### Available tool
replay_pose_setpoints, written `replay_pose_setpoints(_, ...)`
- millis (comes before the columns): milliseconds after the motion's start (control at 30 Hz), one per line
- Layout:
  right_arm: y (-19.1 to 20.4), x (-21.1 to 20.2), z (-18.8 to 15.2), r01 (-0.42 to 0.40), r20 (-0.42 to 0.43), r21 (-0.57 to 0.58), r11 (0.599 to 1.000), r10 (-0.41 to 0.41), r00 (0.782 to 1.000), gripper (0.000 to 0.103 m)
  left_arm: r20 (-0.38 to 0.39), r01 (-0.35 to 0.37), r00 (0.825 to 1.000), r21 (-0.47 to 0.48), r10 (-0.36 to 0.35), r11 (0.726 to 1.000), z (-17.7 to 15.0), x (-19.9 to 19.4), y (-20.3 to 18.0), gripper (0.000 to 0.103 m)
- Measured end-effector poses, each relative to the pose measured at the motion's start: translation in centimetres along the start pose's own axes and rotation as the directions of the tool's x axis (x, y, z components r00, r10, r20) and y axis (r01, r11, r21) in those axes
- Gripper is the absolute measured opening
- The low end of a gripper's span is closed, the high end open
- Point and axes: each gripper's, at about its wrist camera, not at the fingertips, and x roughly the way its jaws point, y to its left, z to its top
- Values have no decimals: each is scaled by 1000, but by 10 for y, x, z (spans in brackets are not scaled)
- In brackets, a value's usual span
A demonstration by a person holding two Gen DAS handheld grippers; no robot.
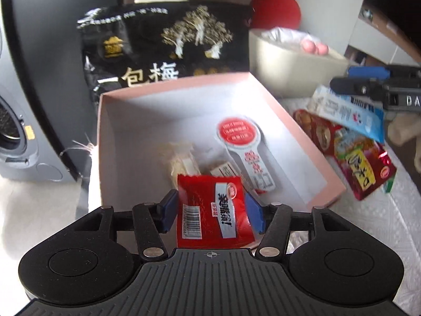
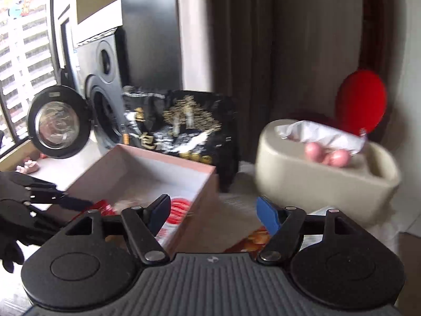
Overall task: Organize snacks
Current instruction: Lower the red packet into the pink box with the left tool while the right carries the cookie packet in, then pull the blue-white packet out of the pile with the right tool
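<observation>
A red snack packet (image 1: 210, 210) lies flat between the blue pads of my left gripper (image 1: 210, 200), over the near rim of the pink box (image 1: 179, 83). The pads stand beside it without squeezing it. Inside the box are a white and red paddle-shaped card (image 1: 242, 142) and pale wrapped snacks (image 1: 181, 158). To the right of the box, my right gripper (image 1: 365, 79) hovers above a tilted blue and white packet (image 1: 350, 113) and red packets (image 1: 363, 171). In the right wrist view my right gripper (image 2: 213, 205) is open and empty, beside the box (image 2: 168, 158).
A large black bag (image 1: 163, 47) stands behind the box. A beige tissue box (image 2: 315, 184) sits at the right with a red round object (image 2: 360, 100) behind it. A grey washing machine (image 1: 15, 131) with its door (image 2: 58, 121) open is on the left. White cloth (image 1: 368, 223) covers the surface.
</observation>
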Motion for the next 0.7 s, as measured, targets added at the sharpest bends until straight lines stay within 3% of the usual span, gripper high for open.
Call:
replay_pose_setpoints(67,-18,-1,-5,89,-7,-21,996,-89,996,74,26,-37,999,-43,38,998,2,0,2,63)
replay_pose_setpoints(133,-36,0,-12,126,-21,-3,992,-126,992,74,117,-57,990,-145,74,988,3,-9,12,61)
replay_pose_setpoints(200,-56,4,-19,129,-44,50,990,-126,991,74,182,-24,981,-233,68,972,3,-19,23,61)
replay_pose_setpoints(267,-78,13,-26,119,-83,124,985,-110,990,75,202,16,979,-245,35,969,2,-28,24,61)
replay_pose_setpoints(333,-96,23,-34,129,-121,189,974,-107,987,75,167,-12,985,-177,42,984,3,-29,15,64)
replay_pose_setpoints(400,-108,36,-41,128,-168,228,965,-90,982,76,61,-63,996,-82,69,995,2,-19,2,62)
replay_pose_setpoints(500,-112,37,-53,82,-186,294,952,-27,982,75,3,-4,1000,-81,4,997,-2,-9,0,58)
replay_pose_setpoints(533,-109,31,-56,53,-179,309,950,3,984,68,21,36,999,-131,-33,991,-3,-10,6,58)
replay_pose_setpoints(567,-106,25,-58,38,-175,305,952,17,984,50,57,48,998,-184,-38,982,-3,-13,10,58)
replay_pose_setpoints(667,-91,0,-64,2,-165,259,966,42,985,33,155,41,988,-303,7,952,1,-28,20,57)
replay_pose_setpoints(700,-86,-8,-66,-13,-160,248,969,54,986,33,185,36,982,-321,25,946,2,-35,20,57)
